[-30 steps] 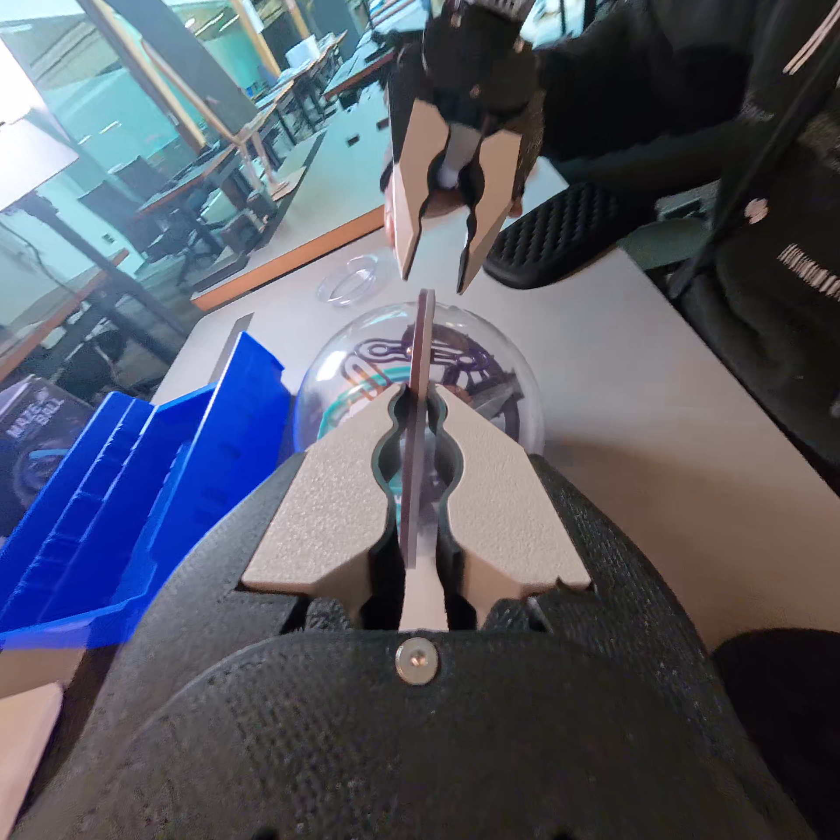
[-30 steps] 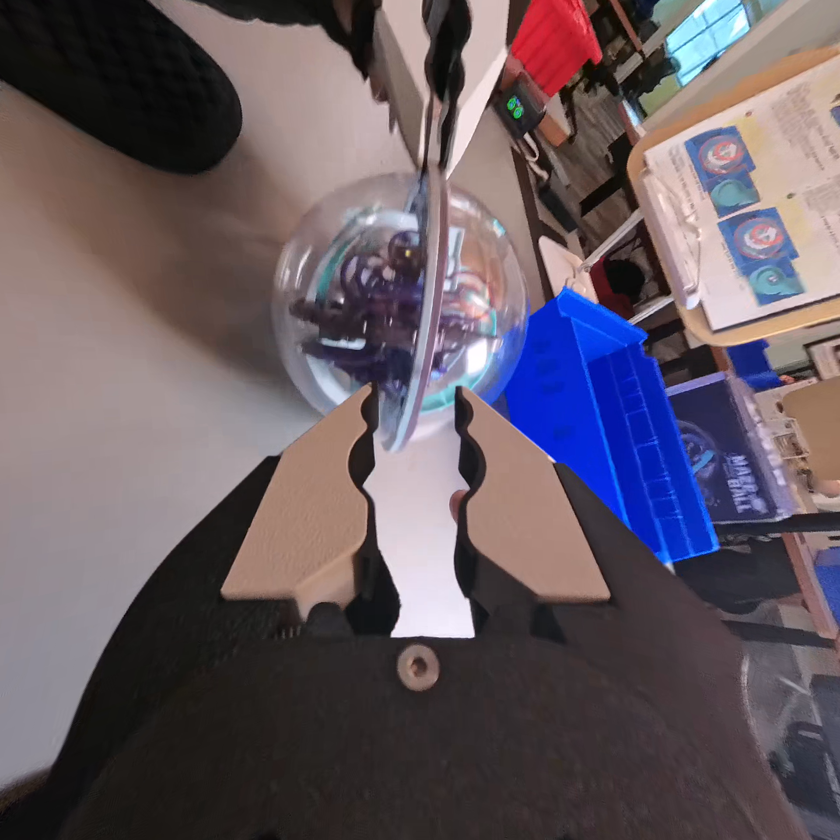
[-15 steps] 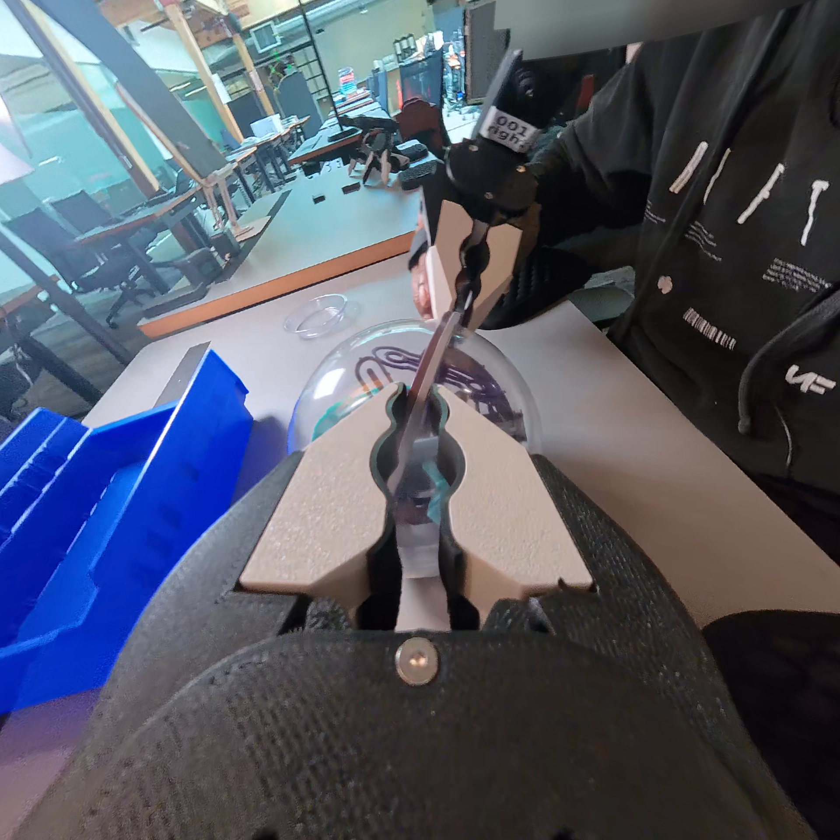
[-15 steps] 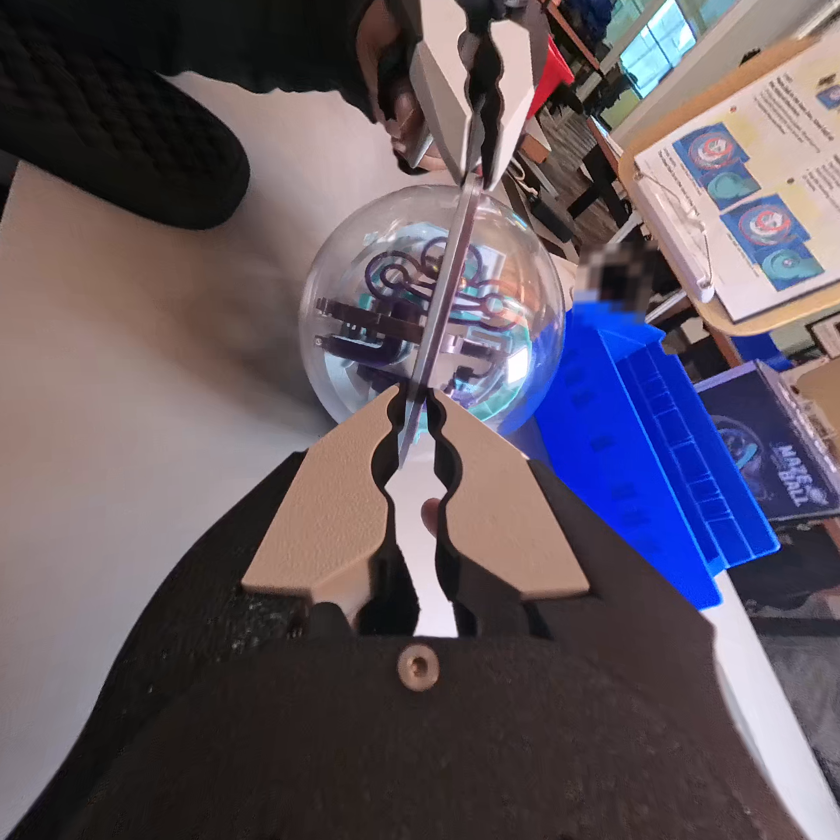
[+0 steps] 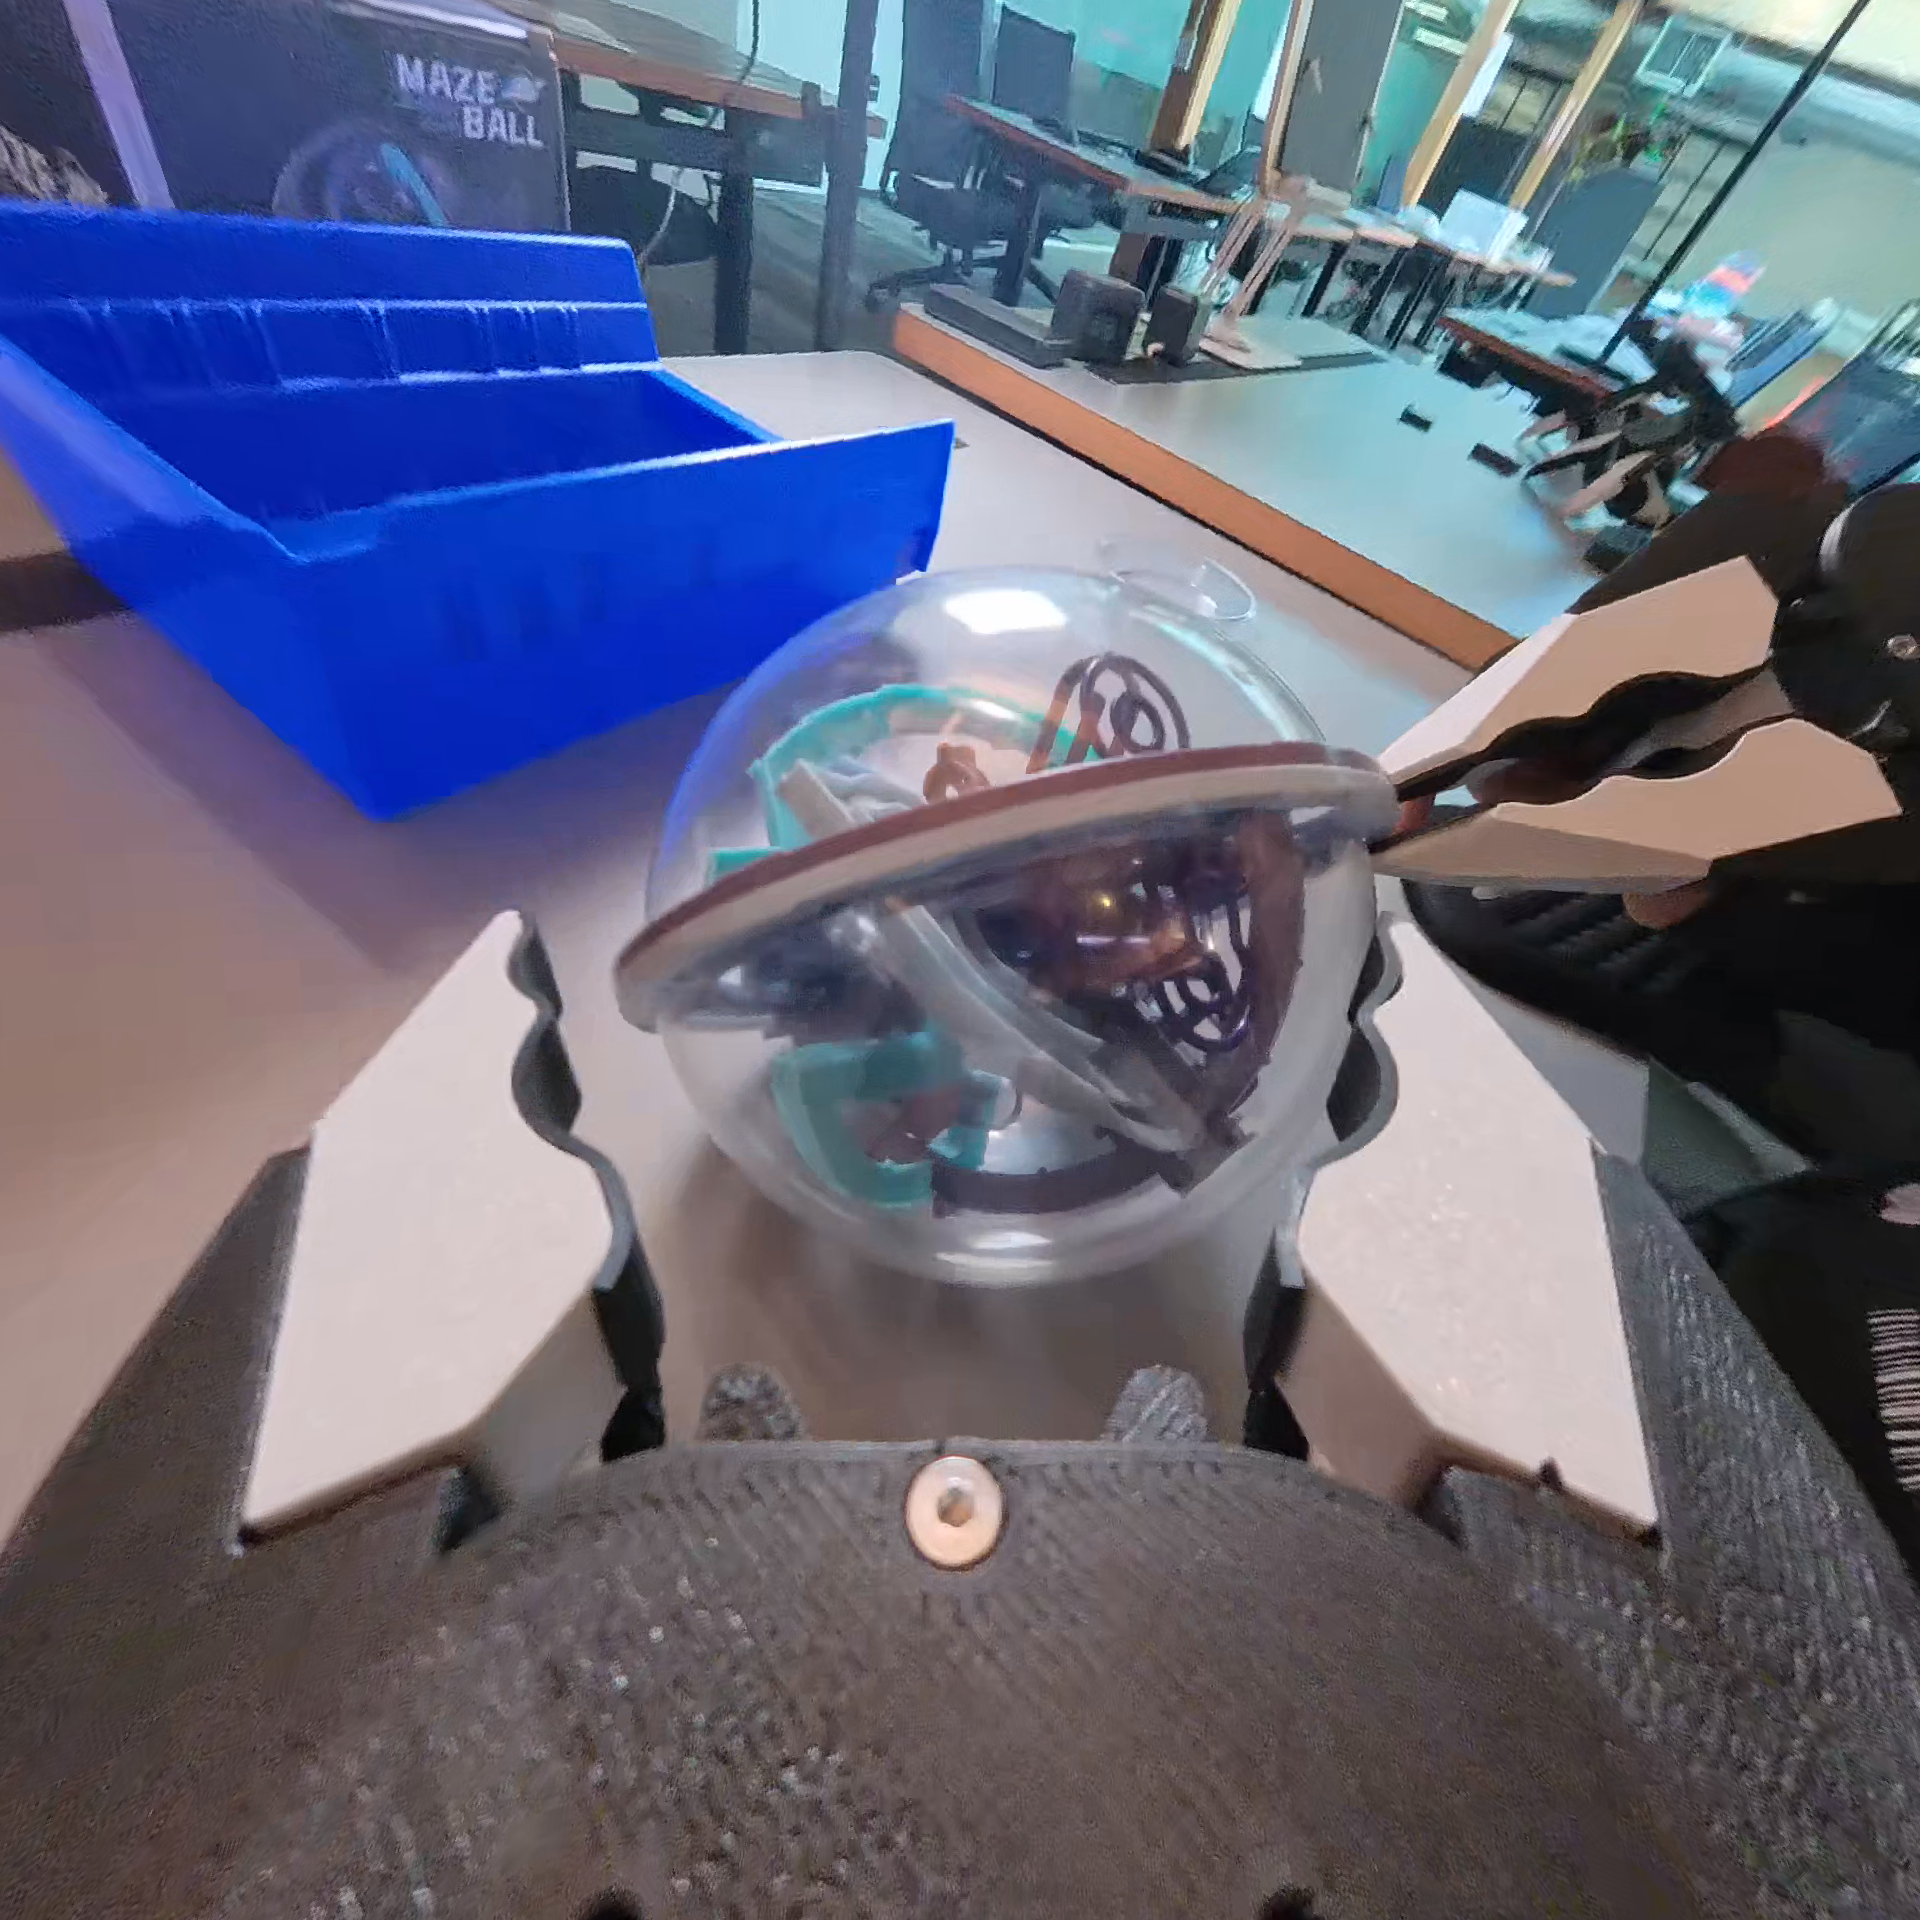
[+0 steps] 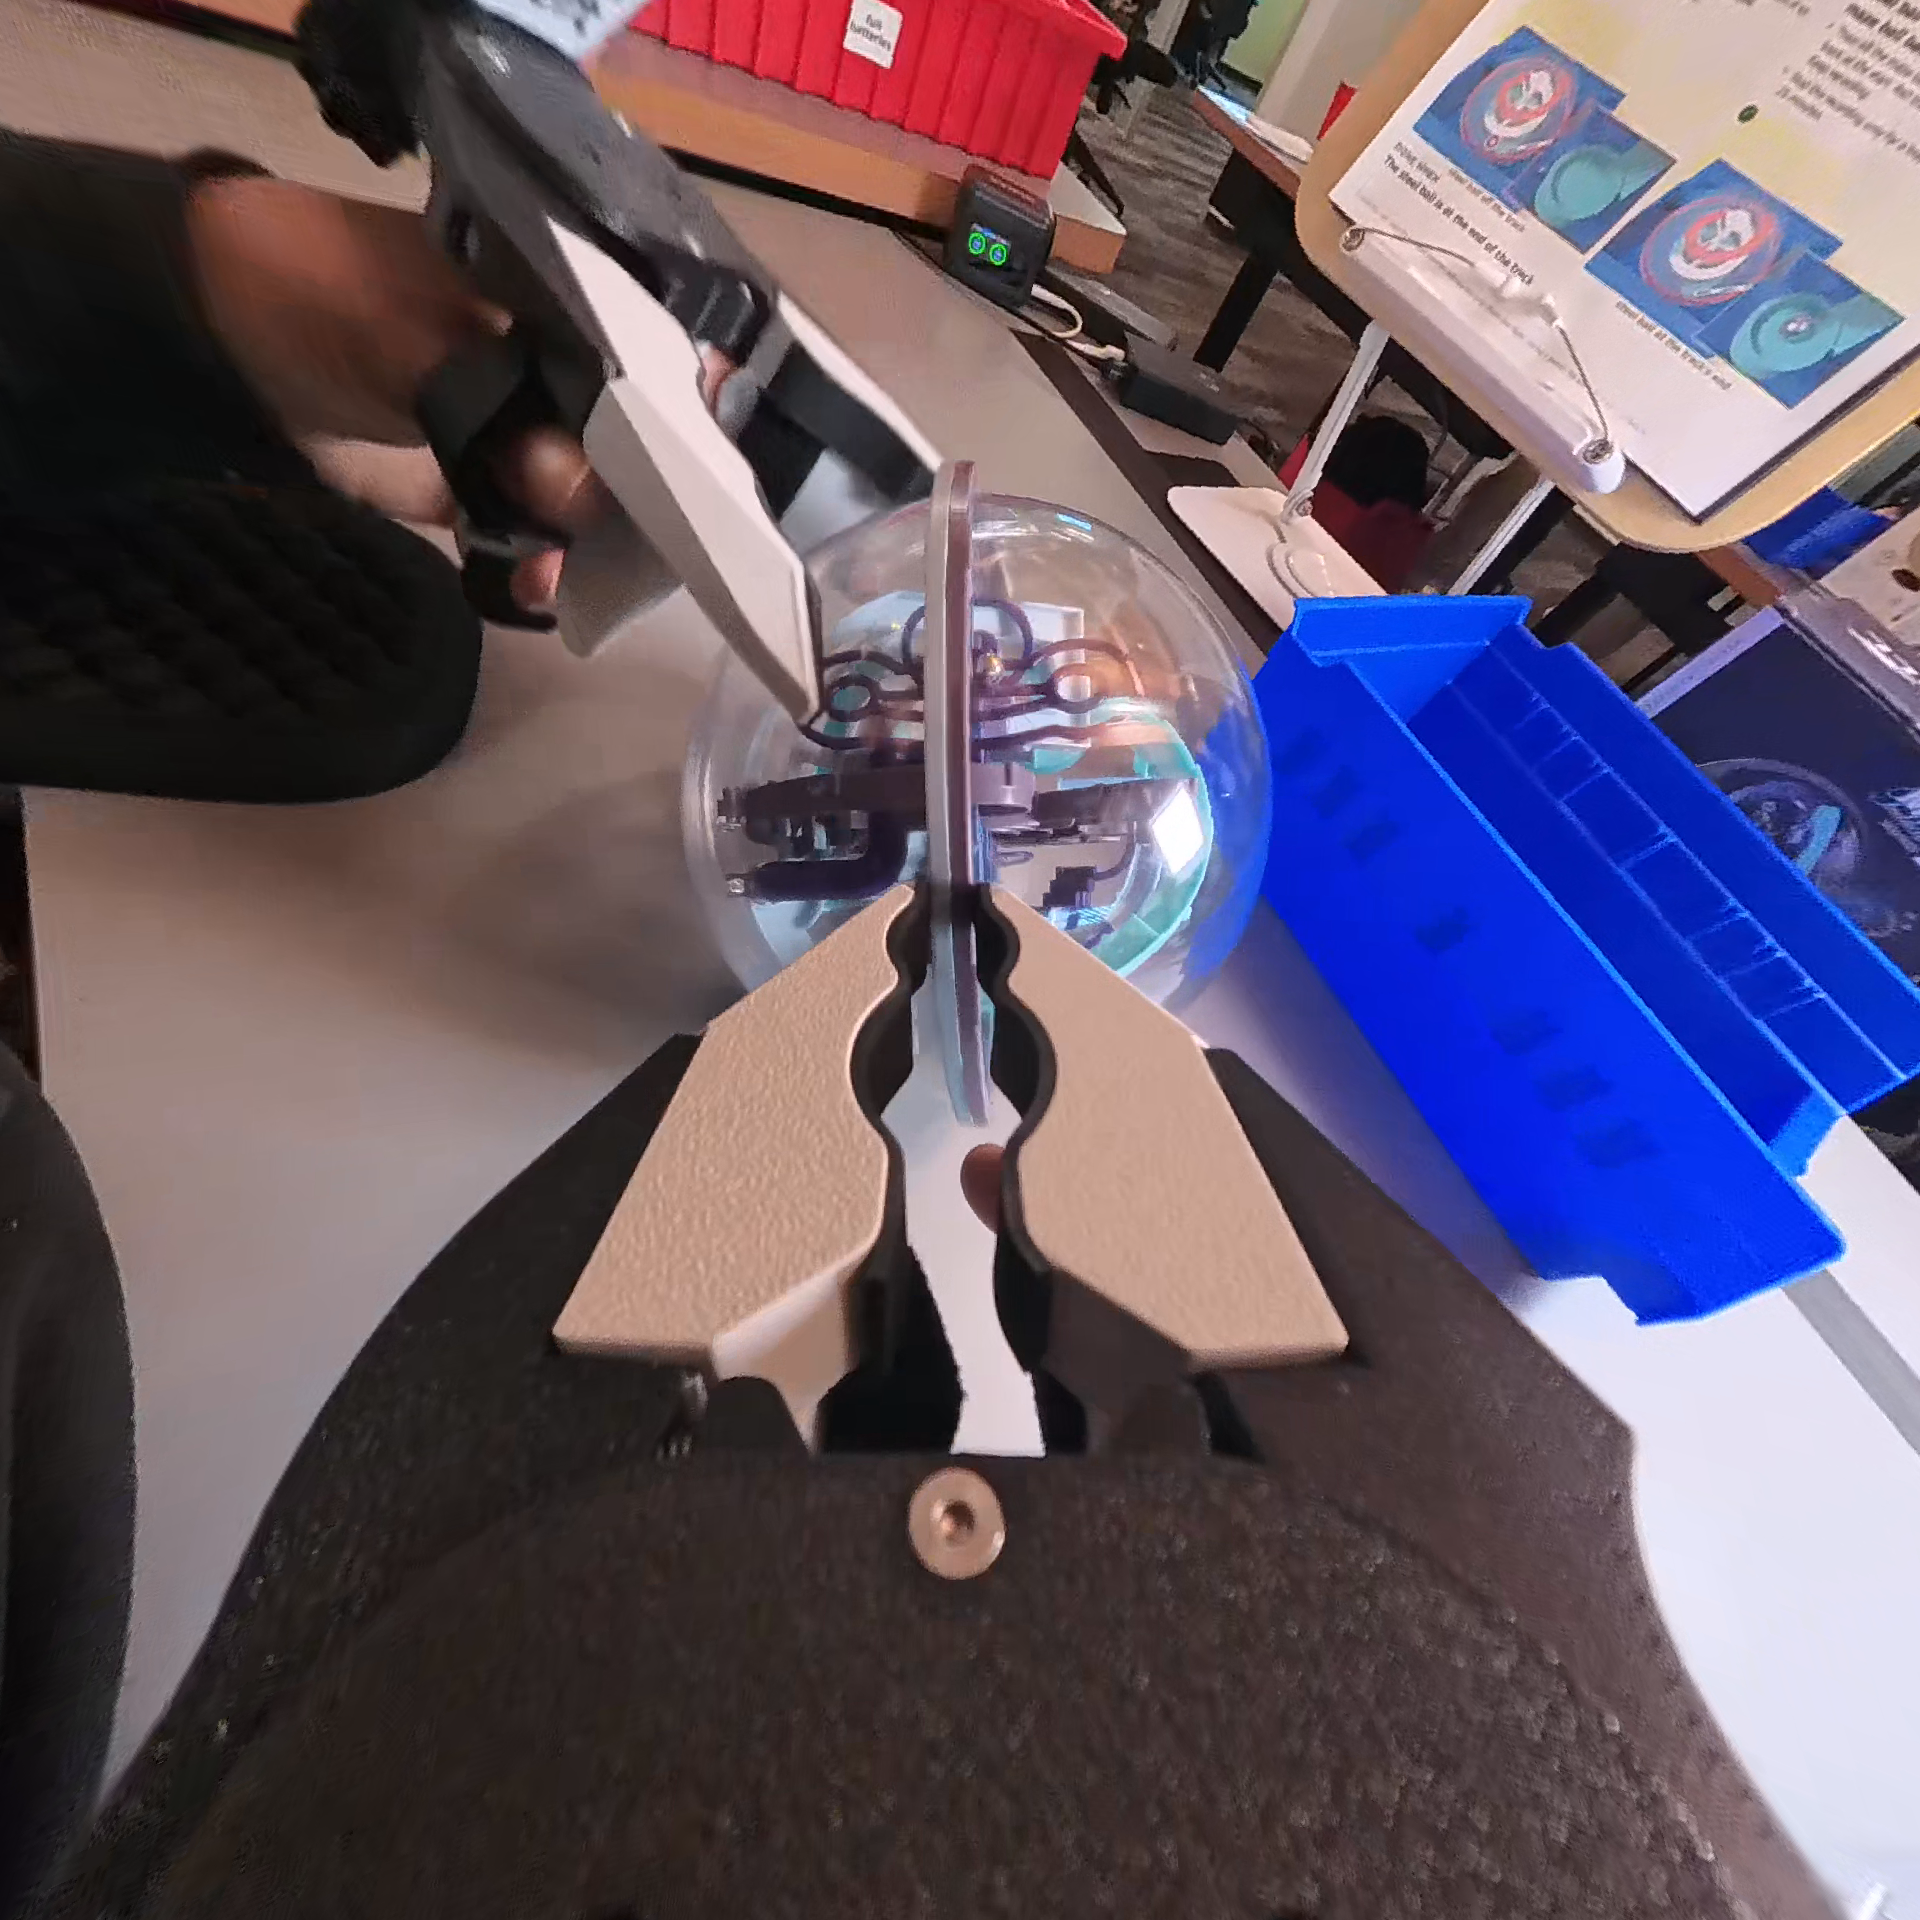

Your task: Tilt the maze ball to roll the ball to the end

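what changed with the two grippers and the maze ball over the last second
The left gripper let go of the maze ball's rim and opened wide; its fingers now stand on either side of the sphere. The right gripper, open a second ago, closed on the rim and now holds the maze ball alone. The ring, edge-on to the left camera before, now runs across its view. The blue bin stayed beside the ball.

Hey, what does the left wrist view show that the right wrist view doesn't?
Only the left wrist view shows the left gripper with jaws spread wide, the maze ball between them untouched, and a clear dish behind the ball.

Only the right wrist view shows the instruction sheet on a stand, a red bin, and the right gripper closed on the ball's ring.

Both show the ball, the blue bin and the table.
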Tool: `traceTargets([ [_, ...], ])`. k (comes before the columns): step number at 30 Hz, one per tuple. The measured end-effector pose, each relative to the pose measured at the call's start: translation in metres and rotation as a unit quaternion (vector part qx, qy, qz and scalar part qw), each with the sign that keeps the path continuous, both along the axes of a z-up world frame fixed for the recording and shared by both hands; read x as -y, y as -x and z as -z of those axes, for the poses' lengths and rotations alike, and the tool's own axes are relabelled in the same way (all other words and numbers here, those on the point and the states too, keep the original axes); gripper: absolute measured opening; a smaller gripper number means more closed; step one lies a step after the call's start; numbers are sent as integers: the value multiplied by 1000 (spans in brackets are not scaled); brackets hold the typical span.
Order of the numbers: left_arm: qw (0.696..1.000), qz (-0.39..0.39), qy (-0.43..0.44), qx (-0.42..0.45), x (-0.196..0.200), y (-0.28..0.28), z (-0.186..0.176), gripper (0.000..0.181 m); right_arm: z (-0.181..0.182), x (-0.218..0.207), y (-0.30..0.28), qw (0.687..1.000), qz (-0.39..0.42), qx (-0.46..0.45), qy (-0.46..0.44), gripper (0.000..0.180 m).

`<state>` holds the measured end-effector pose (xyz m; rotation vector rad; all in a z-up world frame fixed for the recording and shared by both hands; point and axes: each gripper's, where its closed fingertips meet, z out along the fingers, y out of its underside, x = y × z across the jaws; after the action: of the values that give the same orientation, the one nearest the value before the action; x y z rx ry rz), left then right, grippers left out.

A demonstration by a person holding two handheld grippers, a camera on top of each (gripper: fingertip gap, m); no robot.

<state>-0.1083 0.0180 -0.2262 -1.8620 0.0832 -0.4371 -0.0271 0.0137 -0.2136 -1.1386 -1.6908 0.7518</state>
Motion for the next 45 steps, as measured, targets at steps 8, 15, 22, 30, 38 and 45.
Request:
traceTargets([
  [8,993,83,30,74,-5,-7,7,146,-4,20,-4,995,-84,-29,48,12],
  [15,987,133,28,86,-11,-4,2,134,14,-57,-17,972,-228,38,44,67],
  [22,978,184,45,90,-27,-9,1,132,37,-68,7,949,-289,75,99,93],
  [30,966,217,82,114,-46,-6,-1,132,39,-77,11,966,-223,32,129,90],
  [38,949,280,110,98,-61,-13,-6,132,44,-76,2,982,-134,-2,134,90],
  [45,924,341,139,103,-76,-33,-11,131,47,-73,3,988,-104,-6,118,118],
])
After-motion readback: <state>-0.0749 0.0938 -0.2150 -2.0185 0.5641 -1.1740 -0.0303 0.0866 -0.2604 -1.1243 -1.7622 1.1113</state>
